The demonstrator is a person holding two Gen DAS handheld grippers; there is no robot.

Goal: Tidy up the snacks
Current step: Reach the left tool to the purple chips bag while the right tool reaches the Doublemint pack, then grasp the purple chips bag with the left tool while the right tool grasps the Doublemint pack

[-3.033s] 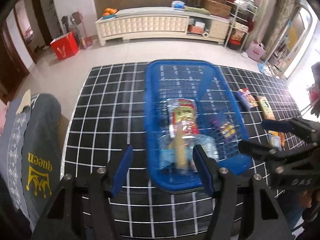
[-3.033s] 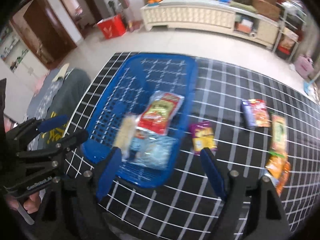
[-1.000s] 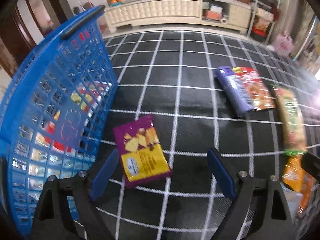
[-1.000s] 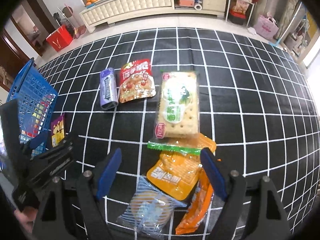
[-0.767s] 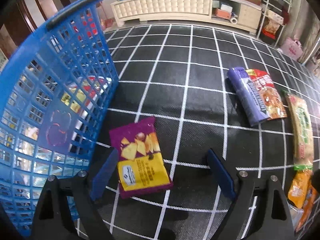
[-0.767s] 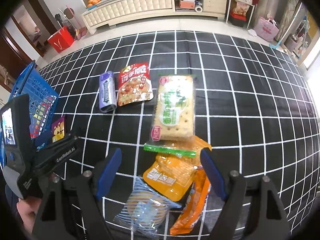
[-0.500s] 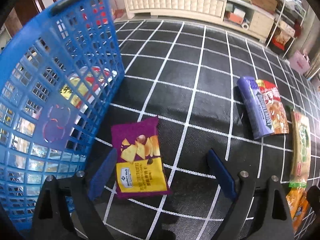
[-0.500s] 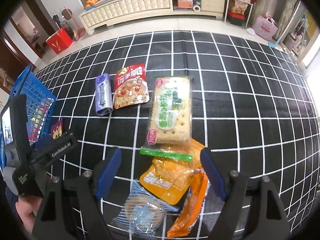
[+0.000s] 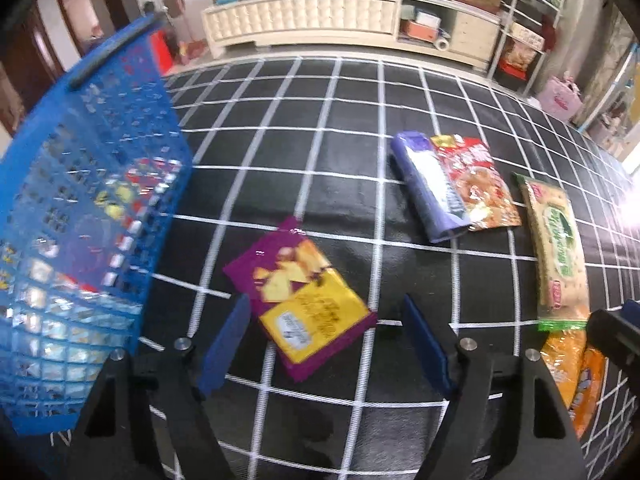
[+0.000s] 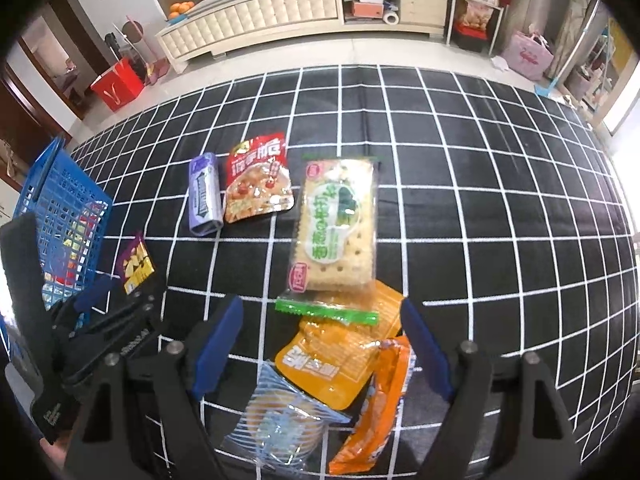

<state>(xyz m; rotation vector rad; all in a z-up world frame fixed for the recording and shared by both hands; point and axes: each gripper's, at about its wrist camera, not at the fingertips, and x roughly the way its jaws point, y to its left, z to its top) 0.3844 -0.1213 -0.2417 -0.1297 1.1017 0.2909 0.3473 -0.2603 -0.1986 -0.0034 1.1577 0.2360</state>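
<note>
Left gripper [image 9: 324,340] hovers low, its blue fingers [image 9: 224,340] spread wide and holding nothing, straddling the near end of the purple and yellow foil chip packet [image 9: 300,300] lying flat on the black white-gridded desk cloth [image 9: 340,128]. That packet looks light, crinkly and slippery, with brittle chips inside, so I'd pinch a sealed edge, gently. Just left of it stands the blue plastic lattice basket [image 9: 92,200], snacks already showing through its wall. Right gripper [image 10: 320,344] is spread and empty too, poised over an orange pouch [image 10: 336,364] and a clear striped wrapper [image 10: 280,428]. Beyond lie the green cracker pack [image 10: 336,224], a red pouch [image 10: 256,180] and a purple tube pack [image 10: 205,200].
</note>
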